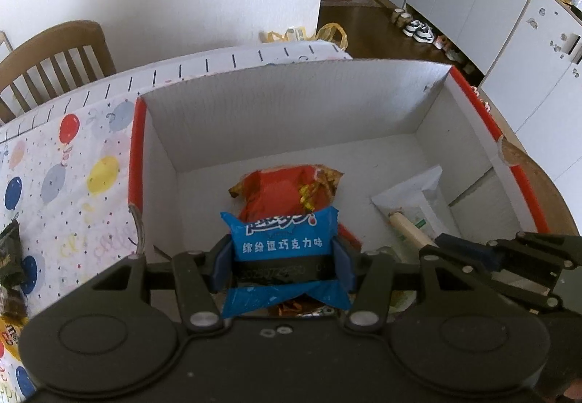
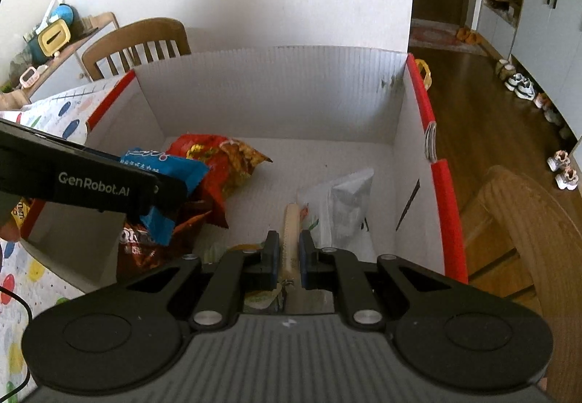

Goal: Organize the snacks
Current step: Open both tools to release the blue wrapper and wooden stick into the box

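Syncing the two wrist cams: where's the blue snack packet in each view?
Left wrist: blue snack packet at lower centre, clamped in the left gripper, over the red snack bag.
Right wrist: same packet at left of centre, sticking out of the other gripper's fingers.
Shared landmark: red snack bag in the white box, just beyond the packet in both.

one box, roughly five snack packets

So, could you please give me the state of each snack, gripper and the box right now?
Left gripper: shut on blue snack packet, over the box.
Right gripper: shut on pale sausage stick.
White cardboard box with red edges: open, partly filled.
Red snack bag: lying in box.
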Available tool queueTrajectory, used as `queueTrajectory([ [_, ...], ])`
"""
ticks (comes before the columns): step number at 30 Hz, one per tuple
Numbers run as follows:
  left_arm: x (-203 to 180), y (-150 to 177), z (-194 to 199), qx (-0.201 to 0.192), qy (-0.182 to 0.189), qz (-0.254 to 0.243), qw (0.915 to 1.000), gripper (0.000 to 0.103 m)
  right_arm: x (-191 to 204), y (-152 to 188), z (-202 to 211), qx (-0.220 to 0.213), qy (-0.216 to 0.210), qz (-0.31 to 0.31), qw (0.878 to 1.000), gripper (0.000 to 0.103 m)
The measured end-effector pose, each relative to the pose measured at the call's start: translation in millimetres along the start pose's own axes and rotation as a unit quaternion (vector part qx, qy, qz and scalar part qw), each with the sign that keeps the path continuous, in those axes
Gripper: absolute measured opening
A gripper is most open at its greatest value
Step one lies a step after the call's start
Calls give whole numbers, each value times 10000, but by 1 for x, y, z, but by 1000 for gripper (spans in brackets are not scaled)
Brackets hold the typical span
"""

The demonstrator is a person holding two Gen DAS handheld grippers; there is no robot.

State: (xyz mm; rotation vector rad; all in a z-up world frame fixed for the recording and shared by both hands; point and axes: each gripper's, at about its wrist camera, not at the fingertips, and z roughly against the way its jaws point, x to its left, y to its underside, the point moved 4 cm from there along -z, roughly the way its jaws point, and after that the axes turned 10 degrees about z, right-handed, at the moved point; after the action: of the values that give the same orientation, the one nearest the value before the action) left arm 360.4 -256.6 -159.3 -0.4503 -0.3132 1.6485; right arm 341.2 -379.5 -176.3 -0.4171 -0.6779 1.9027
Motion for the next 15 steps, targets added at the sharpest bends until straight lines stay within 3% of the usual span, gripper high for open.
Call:
queueTrajectory([
  [15, 2, 3, 13, -135, 38, 28, 9999, 64, 1, 0, 19, -68, -35, -104, 9999, 14],
])
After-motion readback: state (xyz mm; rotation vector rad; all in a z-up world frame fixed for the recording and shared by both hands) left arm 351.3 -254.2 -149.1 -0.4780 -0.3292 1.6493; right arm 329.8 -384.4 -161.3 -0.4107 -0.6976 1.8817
